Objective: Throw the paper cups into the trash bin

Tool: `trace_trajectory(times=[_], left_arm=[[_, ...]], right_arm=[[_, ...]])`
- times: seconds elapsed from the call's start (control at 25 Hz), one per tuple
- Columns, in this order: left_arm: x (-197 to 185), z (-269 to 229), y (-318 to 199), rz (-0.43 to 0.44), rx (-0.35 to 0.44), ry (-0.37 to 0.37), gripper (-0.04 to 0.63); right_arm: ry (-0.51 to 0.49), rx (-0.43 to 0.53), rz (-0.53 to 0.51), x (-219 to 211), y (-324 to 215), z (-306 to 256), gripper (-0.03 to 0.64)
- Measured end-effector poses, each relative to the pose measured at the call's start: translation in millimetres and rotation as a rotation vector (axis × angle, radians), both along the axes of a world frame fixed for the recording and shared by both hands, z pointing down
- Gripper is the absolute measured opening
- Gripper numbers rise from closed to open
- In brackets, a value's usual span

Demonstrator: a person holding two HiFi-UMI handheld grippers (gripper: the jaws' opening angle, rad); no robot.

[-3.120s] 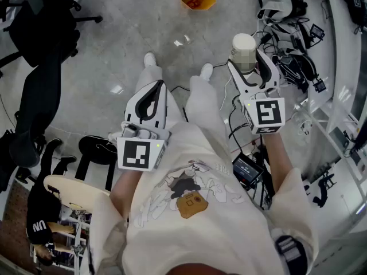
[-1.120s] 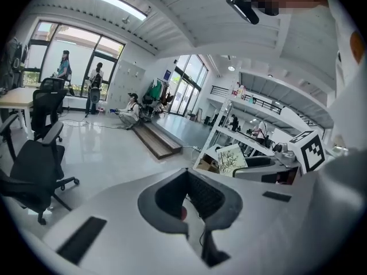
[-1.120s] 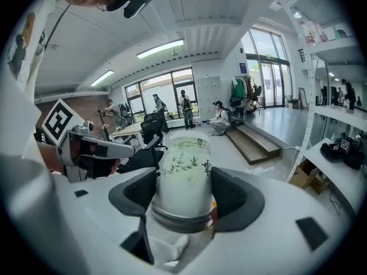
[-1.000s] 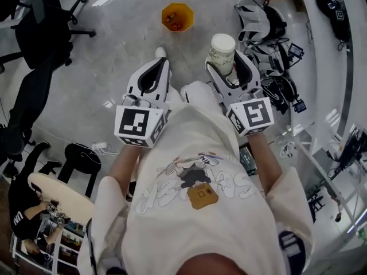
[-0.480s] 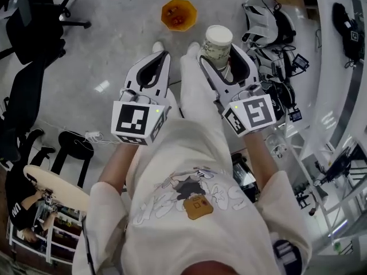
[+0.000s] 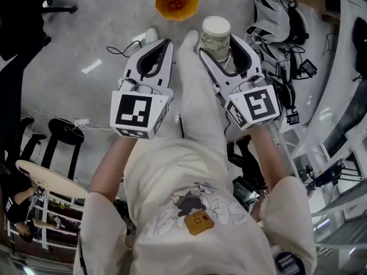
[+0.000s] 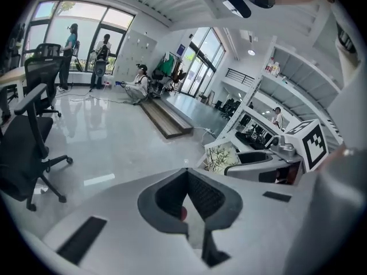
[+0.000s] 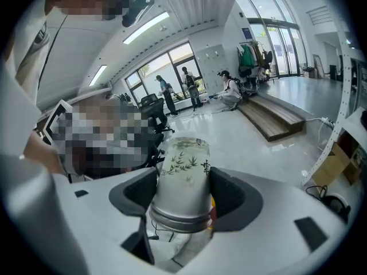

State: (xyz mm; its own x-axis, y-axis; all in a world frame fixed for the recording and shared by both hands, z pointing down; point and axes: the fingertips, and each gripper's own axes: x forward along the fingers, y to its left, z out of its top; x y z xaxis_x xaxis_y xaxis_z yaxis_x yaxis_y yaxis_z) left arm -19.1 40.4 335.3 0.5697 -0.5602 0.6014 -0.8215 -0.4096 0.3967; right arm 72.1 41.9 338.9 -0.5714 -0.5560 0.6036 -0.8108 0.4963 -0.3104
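A white paper cup (image 6: 216,34) printed with green bamboo leaves sits between the jaws of my right gripper (image 6: 218,43), which is shut on it. In the right gripper view the cup (image 8: 184,179) points base-first away from the camera, gripped near its rim by both pads. My left gripper (image 6: 162,43) is shut with nothing in it; its tips meet (image 7: 186,172). The orange trash bin (image 6: 176,0) stands on the grey floor just beyond both grippers, with some red scraps inside. The left gripper view also catches the cup (image 7: 221,156) off to the right.
A heap of cables and black-and-white gear (image 6: 281,24) lies on the floor at the right, beside white shelving (image 6: 338,96). A black stool (image 6: 62,136) and a round table (image 6: 43,179) are at the left. An office chair (image 6: 23,4) is at the top left.
The person has walked forward: the orange bin now lies close ahead of the grippers. The right gripper still holds the cup; the left stays shut and empty.
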Motion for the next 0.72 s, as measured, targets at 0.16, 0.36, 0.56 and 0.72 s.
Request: trace_trajectory(times=[0.16,0.36,0.56,0.72], left_arm=[[9.3,50.9,-15.3,-0.017,-0.033,-0.016,0.003],[4.5,122.6,-22.8,-0.032,-0.067,-0.047,0.003],[-9.3,195.9,-41.2,-0.129,-0.145,-0.053,0.003],[-18.3,250.8,-55.2,-0.162,-0.16,-0.071,0.003]], right_arm=[[0.008,-0.044,-0.048,2.8,-13.1,55.9,0.301],[0.034,-0.089,-0.097,-8.3,-24.5,129.3,0.301],[0.078,-0.115,-0.129,-12.5,-37.5,202.1,0.301],[0.098,-0.141,-0.144,-17.4,-41.7,254.9,0.301]])
